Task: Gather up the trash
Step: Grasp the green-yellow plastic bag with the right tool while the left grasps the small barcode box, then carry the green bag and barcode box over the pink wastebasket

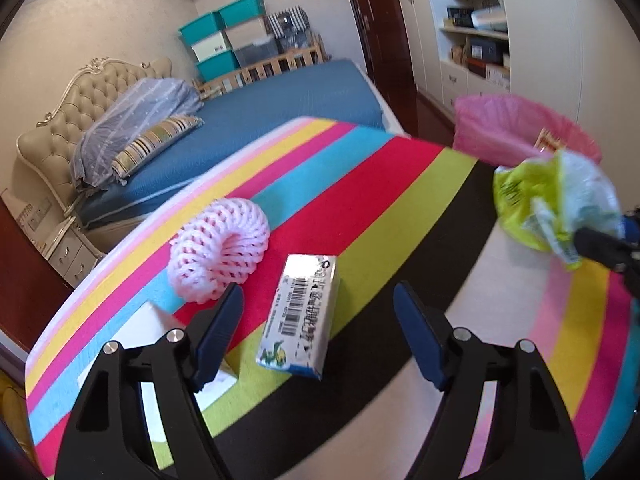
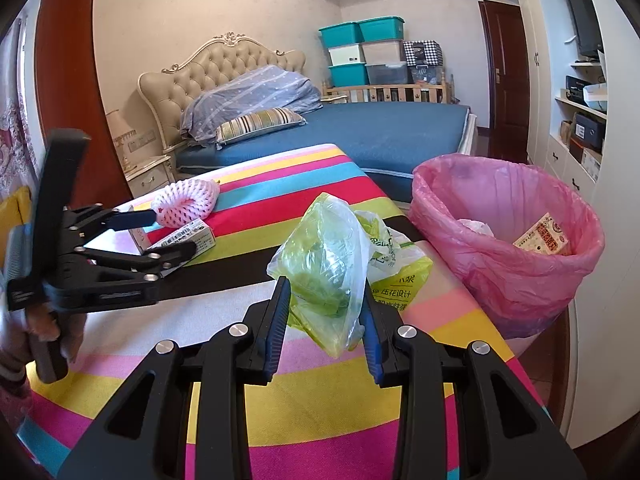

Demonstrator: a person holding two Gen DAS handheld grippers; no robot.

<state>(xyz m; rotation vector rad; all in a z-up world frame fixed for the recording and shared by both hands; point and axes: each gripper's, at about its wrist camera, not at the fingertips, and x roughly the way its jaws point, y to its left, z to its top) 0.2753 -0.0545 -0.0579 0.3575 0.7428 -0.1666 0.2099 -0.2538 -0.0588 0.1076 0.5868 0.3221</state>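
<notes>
My right gripper [image 2: 325, 304] is shut on a crumpled green and clear plastic bag [image 2: 328, 256], held above the striped table, left of the pink-lined trash bin [image 2: 508, 248]. The bag [image 1: 548, 196] also shows at the right of the left wrist view, in front of the bin [image 1: 516, 124]. My left gripper [image 1: 318, 312] is open and empty, its fingers either side of a small drink carton [image 1: 302, 312] lying on the table. A pink foam fruit net [image 1: 218, 250] lies just beyond, and a white box [image 1: 152, 328] sits under the left finger.
The striped tablecloth [image 2: 240, 360] covers the table. The bin holds a wrapper [image 2: 542, 236] and white paper. A bed with blue sheet [image 2: 380, 132] stands behind the table. White cupboards [image 2: 580, 152] are at the right.
</notes>
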